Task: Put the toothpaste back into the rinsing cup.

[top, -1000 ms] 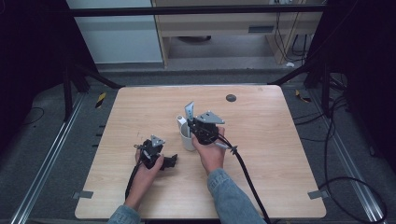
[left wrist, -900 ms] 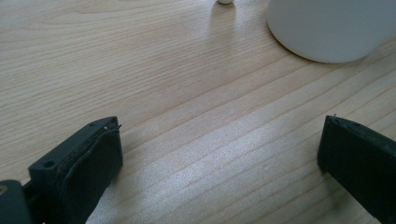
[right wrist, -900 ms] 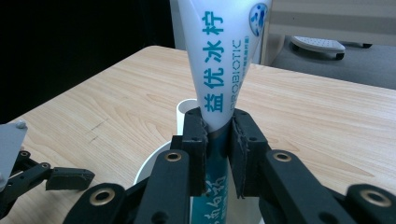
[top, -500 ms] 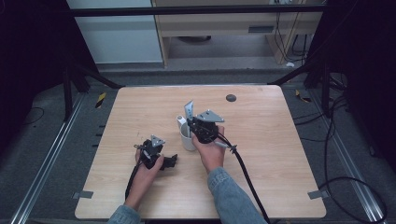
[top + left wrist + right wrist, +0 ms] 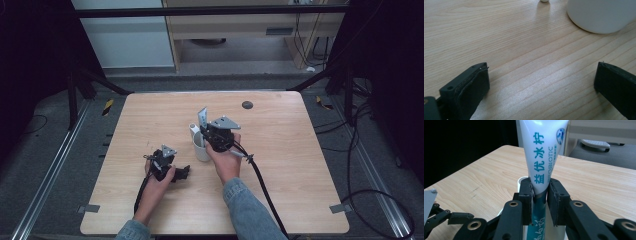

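**Toothpaste tube upright in a white cup**

The right gripper [image 5: 212, 136], held level above the white cup [image 5: 201, 148], has its jaws on either side of a toothpaste tube [image 5: 545, 157] that stands upright in the cup; the jaws have just been easing apart, and whether the pads still press is unclear. The tube reads "PROBIOTIC" beside teal Chinese characters. The left gripper [image 5: 181, 172] lies low on the wooden table [image 5: 300, 150], jaws wide apart on nothing, the cup ahead of it to its right
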A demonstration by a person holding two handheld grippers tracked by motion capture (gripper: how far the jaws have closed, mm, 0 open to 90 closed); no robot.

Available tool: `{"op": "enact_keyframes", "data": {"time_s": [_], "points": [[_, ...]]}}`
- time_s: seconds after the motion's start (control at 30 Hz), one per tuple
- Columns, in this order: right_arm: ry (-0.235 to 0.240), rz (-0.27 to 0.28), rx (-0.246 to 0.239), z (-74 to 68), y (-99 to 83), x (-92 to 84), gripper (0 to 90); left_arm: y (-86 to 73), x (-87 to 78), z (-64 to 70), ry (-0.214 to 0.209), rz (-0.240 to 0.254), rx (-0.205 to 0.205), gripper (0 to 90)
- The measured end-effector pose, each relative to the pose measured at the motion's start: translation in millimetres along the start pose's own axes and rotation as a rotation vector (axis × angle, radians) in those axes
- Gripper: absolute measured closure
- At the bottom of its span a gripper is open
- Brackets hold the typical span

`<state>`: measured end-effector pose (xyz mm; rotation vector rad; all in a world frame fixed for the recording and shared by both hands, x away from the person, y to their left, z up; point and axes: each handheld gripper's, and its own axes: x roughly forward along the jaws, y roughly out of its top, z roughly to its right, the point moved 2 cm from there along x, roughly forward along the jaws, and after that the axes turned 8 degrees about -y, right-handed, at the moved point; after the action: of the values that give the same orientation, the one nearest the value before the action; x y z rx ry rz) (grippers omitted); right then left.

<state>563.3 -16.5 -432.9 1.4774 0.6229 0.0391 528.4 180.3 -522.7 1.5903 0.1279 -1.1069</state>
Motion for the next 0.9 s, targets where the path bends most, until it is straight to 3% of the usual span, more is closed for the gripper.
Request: {"op": "enact_keyframes", "data": {"time_s": [0.4,0.63,0.9], "points": [[-0.011,-0.006,-0.002,2.8,3.9,-2.3,69.6,0.0,0.0,0.0,0.0,0.0,0.0,0.0],[-0.03,-0.015,-0.011,5.0,5.4,-3.8,62.4,0.0,0.0,0.0,0.0,0.001,0.0,0.0],[-0.016,-0.034,-0.018,5.1,5.7,-3.0,59.2,0.0,0.0,0.0,0.0,0.0,0.0,0.0]]}}
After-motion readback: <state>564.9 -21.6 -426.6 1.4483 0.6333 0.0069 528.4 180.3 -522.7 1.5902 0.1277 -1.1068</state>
